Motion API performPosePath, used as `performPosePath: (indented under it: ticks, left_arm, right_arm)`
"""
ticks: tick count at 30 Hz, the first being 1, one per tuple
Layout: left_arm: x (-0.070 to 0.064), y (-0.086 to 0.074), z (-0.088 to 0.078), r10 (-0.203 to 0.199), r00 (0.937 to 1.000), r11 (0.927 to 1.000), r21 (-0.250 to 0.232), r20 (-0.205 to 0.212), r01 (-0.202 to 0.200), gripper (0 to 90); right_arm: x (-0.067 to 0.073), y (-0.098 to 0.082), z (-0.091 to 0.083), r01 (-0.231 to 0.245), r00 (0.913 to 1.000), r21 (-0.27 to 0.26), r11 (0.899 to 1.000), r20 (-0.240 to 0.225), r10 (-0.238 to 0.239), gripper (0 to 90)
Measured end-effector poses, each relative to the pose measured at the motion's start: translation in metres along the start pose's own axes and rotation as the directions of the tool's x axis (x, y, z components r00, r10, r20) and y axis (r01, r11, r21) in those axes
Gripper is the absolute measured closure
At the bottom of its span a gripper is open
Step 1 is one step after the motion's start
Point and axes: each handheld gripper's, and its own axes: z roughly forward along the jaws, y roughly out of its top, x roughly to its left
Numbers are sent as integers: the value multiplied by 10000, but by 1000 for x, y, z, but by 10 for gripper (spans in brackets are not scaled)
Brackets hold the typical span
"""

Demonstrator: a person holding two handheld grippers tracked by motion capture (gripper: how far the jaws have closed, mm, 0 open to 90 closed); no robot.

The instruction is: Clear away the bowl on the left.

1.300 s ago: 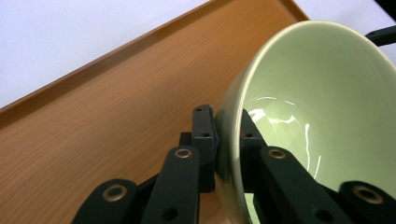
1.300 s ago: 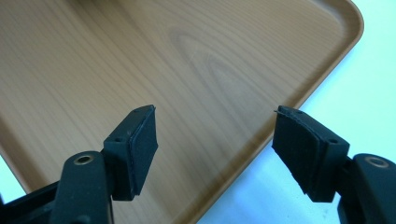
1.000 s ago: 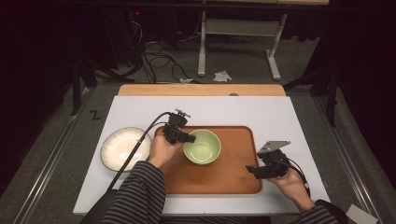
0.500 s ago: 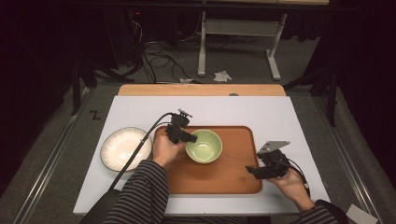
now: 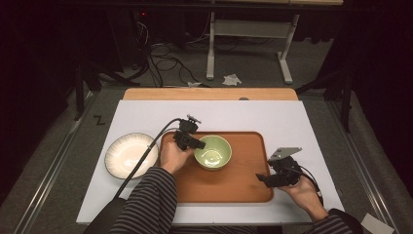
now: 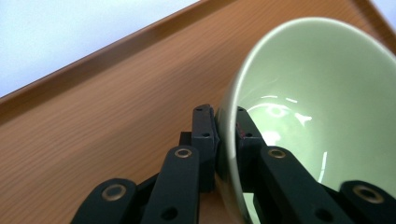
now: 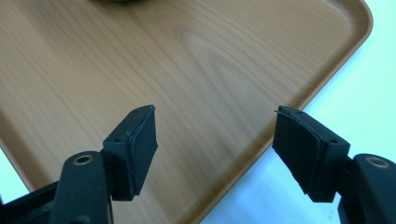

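A pale green bowl (image 5: 213, 152) sits on the wooden tray (image 5: 243, 185), left of its middle. My left gripper (image 5: 195, 144) is shut on the bowl's left rim; in the left gripper view one jaw is outside the bowl (image 6: 317, 107) and one inside, both pressed on the thin wall. My right gripper (image 5: 265, 179) hovers over the tray's front right corner with its jaws wide apart. In the right gripper view nothing lies between its fingertips (image 7: 140, 140), just tray wood (image 7: 140, 56) below.
A white ribbed plate (image 5: 130, 155) lies on the white mat left of the tray. The mat (image 5: 292, 117) covers a wooden table. Cables and a white stand's legs are on the floor beyond the far edge.
The left gripper and the bowl have shifted slightly along the tray. The right gripper has kept still.
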Motion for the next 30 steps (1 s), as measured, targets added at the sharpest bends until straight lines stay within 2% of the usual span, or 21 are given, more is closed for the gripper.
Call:
performPosePath:
  ticks: [13, 17, 22, 26, 30]
  left_arm:
    - [1, 0, 0, -5, 10000, 10000, -61, 54, 6, 814]
    - [3, 1, -3, -32, 10000, 9998, -204, -5, 32, 736]
    - [3, 0, -7, 134, 9995, 9994, -300, -295, -143, 609]
    - [0, 0, -17, 222, 9994, 9979, -609, -267, -238, 528]
    - [1, -1, -30, 289, 9988, 9954, -906, -386, -323, 493]
  right_arm:
    - [1, 0, 0, -14, 10000, -4, 10000, -20, 14, 321]
    - [0, 0, 1, 7, 10000, 54, 10000, -78, -6, 321]
    - [1, 0, 1, 4, 10000, 13, 10000, -56, -4, 321]
    - [0, 0, 1, 14, 10000, 41, 10000, -91, -14, 320]
    - [0, 0, 1, 15, 10000, 31, 10000, -63, -15, 320]
